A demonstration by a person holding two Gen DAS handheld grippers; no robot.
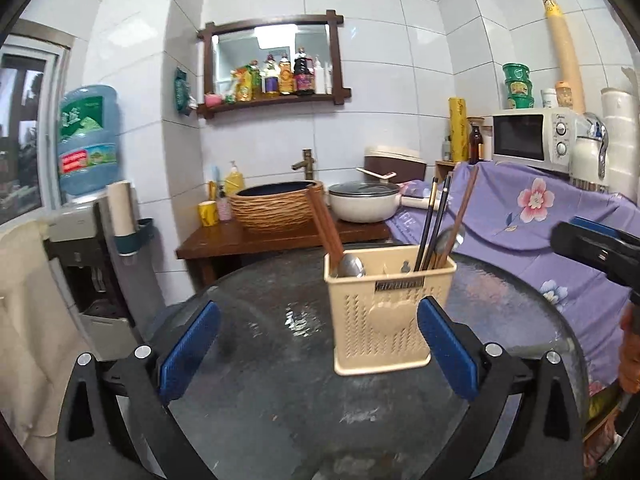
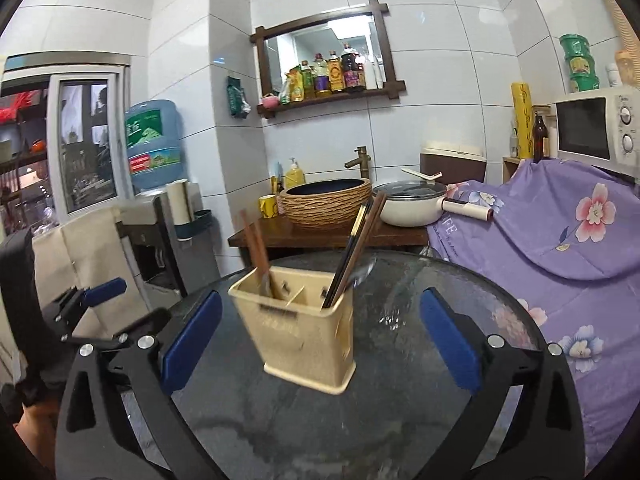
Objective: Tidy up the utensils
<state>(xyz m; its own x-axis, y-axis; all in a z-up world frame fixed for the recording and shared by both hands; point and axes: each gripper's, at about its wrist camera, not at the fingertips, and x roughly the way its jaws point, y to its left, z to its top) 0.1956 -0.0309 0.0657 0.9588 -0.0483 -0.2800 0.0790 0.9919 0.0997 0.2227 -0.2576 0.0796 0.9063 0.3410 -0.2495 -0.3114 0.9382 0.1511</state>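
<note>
Beige perforated plastic, the caddy [image 1: 386, 312] stands mid-tabletop [image 1: 260, 400] holding chopsticks [image 1: 436, 224] and spoons [image 1: 352, 266]. It looks light and tippy; the thin, stiff, slick utensils are best pinched high on their shafts. Left tongs [image 1: 318, 350] and right tongs [image 2: 320, 344] both gape apart, holding nothing, near the caddy.

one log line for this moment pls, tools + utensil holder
left tool open, empty | right tool open, empty | utensil holder upright on glass table | chopsticks, spoons inside
</note>
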